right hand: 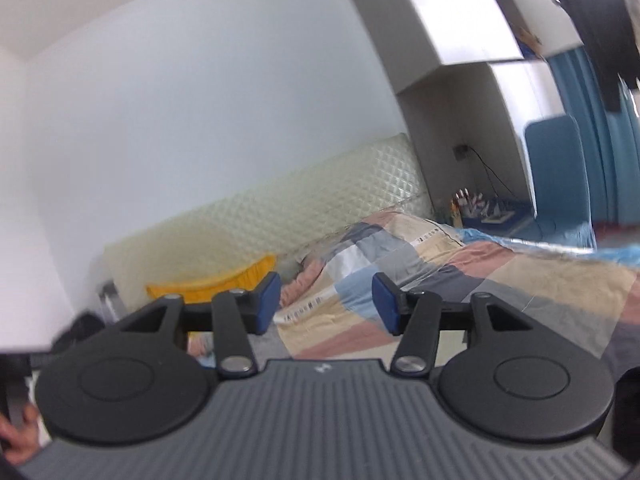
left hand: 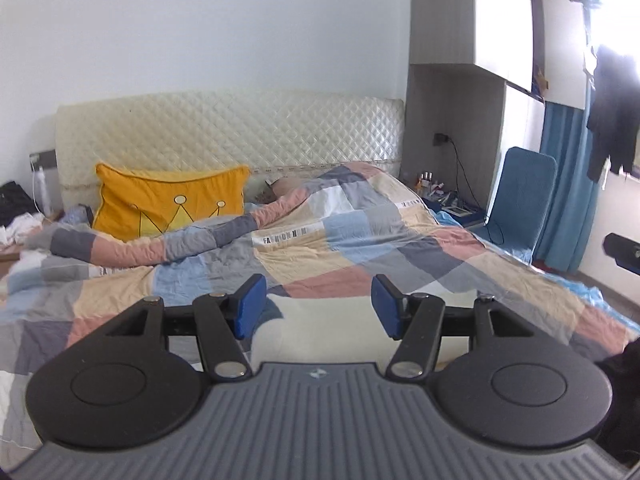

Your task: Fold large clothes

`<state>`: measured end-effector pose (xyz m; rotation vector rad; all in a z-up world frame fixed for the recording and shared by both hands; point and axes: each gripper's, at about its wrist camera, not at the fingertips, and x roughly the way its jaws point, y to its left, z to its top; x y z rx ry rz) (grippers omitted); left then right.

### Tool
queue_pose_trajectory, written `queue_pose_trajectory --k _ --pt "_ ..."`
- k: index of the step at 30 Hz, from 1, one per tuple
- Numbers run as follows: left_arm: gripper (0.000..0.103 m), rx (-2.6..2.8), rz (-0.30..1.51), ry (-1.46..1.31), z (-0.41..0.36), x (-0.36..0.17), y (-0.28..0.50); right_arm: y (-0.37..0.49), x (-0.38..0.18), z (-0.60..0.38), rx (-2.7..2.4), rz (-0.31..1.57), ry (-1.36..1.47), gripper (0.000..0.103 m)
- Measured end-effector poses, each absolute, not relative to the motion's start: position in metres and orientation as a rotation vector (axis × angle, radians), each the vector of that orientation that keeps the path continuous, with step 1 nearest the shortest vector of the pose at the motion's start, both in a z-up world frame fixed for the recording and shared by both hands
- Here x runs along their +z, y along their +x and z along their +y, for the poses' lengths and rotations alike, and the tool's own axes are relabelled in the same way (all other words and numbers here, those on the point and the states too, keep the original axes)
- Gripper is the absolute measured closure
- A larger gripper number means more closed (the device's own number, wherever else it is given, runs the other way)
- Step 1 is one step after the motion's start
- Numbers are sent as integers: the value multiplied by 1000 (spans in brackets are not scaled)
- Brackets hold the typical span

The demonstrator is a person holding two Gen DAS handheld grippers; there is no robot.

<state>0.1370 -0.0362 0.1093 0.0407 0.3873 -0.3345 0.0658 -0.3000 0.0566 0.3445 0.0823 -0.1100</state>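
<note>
My left gripper [left hand: 318, 300] stands open above the bed, its blue pads [left hand: 251, 306] wide apart with nothing between them. Just below it, a pale cream cloth [left hand: 320, 336] lies on the patchwork quilt [left hand: 340, 240]; whether it is a garment I cannot tell. A dark cloth [left hand: 624, 384] shows at the lower right edge. In the blurred, tilted right wrist view, my right gripper [right hand: 326, 304] is also open and empty over the same quilt [right hand: 500, 276]. A hand [right hand: 16, 440] appears at the lower left corner there.
A yellow crown pillow [left hand: 168, 208] leans on the cream quilted headboard [left hand: 232, 132]. A cluttered nightstand [left hand: 448, 200], a blue chair [left hand: 520, 200] and a blue curtain [left hand: 568, 184] stand to the right. Dark clothes [left hand: 612, 120] hang by the window. Black bags [left hand: 16, 204] sit far left.
</note>
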Motion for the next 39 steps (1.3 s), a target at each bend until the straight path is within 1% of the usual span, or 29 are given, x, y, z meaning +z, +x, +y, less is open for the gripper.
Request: queue_pose_trajectory --k 9,17,20,21,25,30,35,36,37,39 --pt "39 -355 423 29 -41 67 79 25 31 -252 -78 165 169 48" --pt "39 -370 455 87 -52 24 56 15 0 -244 -68 296 167 48" --pt "37 -371 474 51 -47 16 57 17 -6 -245 -79 312 171 48" --pt "34 -367 478 43 -45 14 59 18 -7 -245 -79 320 171 48" --pt "30 -342 483 24 -40 11 66 21 -12 -243 -77 337 164 48" --pt "6 -327 489 8 -34 8 69 22 -15 -240 -75 351 152 48" --pt "2 -316 480 16 -35 9 68 23 -15 -239 -75 361 155 48" --pt "2 -312 478 18 -36 9 67 23 -14 -238 -75 361 152 39" --pt "2 -311 477 18 -35 10 67 22 -14 -238 -76 357 154 21" --pt "1 -308 478 10 -34 11 68 21 -14 -241 -78 343 158 11"
